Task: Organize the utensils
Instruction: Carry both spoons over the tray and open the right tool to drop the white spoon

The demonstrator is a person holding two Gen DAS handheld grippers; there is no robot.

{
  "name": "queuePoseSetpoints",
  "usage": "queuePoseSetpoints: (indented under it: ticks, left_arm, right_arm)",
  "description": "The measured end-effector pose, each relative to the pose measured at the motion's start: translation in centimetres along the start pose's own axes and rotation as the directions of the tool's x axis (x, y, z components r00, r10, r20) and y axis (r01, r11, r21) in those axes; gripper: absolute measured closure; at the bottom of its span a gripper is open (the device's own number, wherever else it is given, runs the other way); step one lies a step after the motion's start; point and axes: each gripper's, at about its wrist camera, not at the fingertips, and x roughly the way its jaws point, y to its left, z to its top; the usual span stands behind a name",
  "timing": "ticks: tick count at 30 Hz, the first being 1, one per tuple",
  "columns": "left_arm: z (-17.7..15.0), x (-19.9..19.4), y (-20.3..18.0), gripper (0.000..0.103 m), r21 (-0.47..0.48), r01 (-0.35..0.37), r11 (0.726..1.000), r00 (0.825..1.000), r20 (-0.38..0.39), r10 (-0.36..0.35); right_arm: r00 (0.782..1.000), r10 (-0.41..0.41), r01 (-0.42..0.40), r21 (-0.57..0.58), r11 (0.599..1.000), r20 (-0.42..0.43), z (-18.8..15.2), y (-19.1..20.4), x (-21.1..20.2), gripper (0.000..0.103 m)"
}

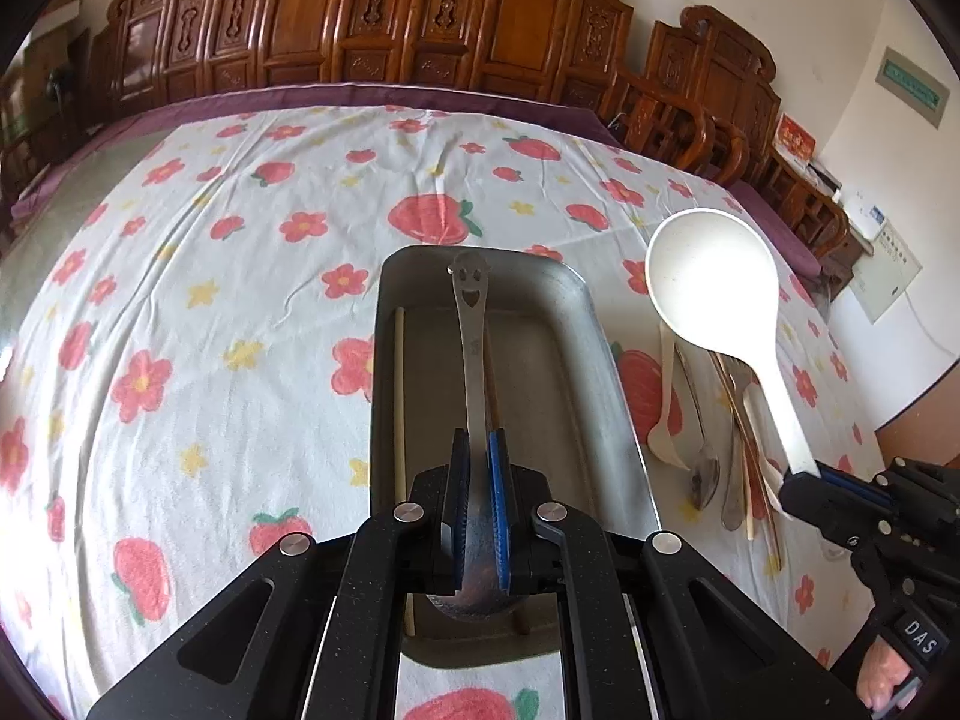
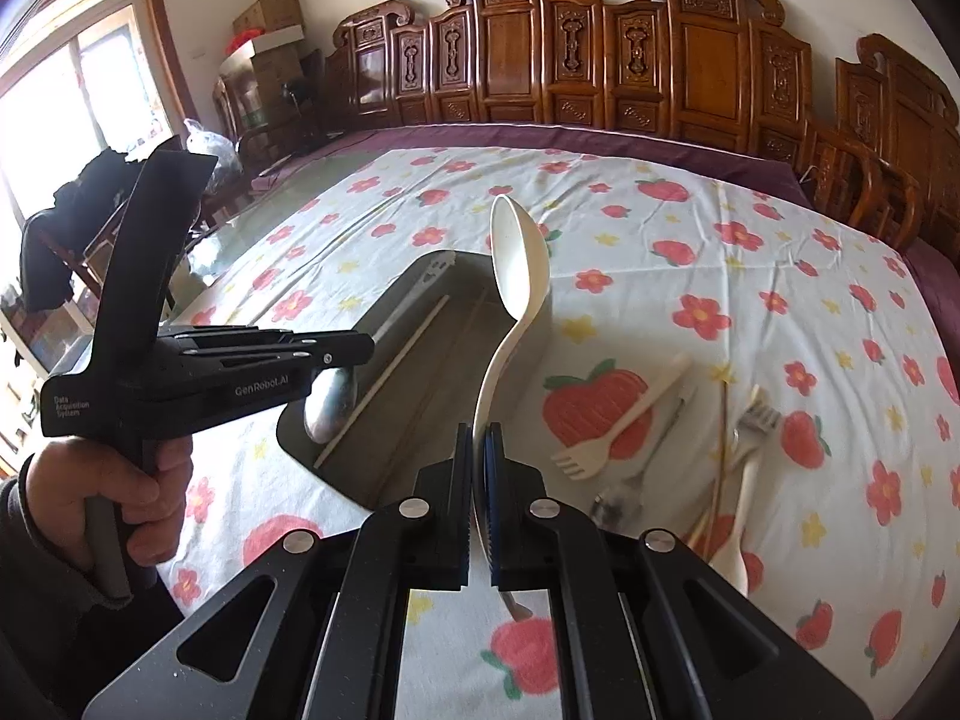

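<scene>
The metal tray (image 1: 591,360) sits on the table under a strawberry-and-flower cloth (image 1: 210,276), and above it the left gripper (image 1: 478,468) is clamped tight on a steel spoon (image 1: 470,324), its smiley-face handle end pointing away over the tray and the bowl tucked back between the pads. A pale chopstick (image 1: 399,396) lies along the tray's left wall, with a darker stick partly hidden beneath the spoon. Over on the right, the right gripper (image 2: 478,480) is squeezed shut on the handle of a big white serving spoon (image 2: 519,264), held up in the air with its bowl over the tray's far corner, nothing touching. Just beside the tray on the cloth lies the loose pile: a white plastic fork (image 2: 618,420), a metal fork (image 2: 753,420), a small metal spoon (image 1: 702,474), thin chopsticks (image 2: 723,456) and another white handle (image 2: 738,516), all overlapping. Carved wooden chairs (image 2: 600,48) line the far edge of the table.
</scene>
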Motion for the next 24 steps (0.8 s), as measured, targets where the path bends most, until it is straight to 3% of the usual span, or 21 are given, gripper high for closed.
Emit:
queuePoseSetpoints:
  ticks: [3, 7, 20, 24]
  left_arm:
    - [0.1, 0.4, 0.9, 0.097, -0.039, 0.026, 0.999, 1.0, -0.007, -0.027]
    - [0.6, -0.3, 0.9, 0.097, -0.015, 0.024, 1.0, 1.0, 0.021, -0.023]
    - [2.2, -4.0, 3.4, 0.097, 0.04, -0.112, 0.993, 0.986, 0.129, 0.106]
    - [2.5, -4.5, 4.4, 0.097, 0.024, -0.116, 0.993, 0.984, 0.138, 0.112]
  right_arm:
    - [1.0, 0.003, -0.003, -0.007, 1.0, -0.003, 0.5, 0.3, 0.9, 0.098]
    - [1.0, 0.017, -0.017, 0.0, 1.0, -0.007, 1.2, 0.5, 2.1, 0.098]
    - [0.996, 0.077, -0.075, 0.035, 0.997, -0.05, 2.1, 3.0, 6.1, 0.098]
    - [0.995, 0.076, -0.074, 0.025, 0.997, -0.064, 2.5, 4.0, 7.2, 0.097]
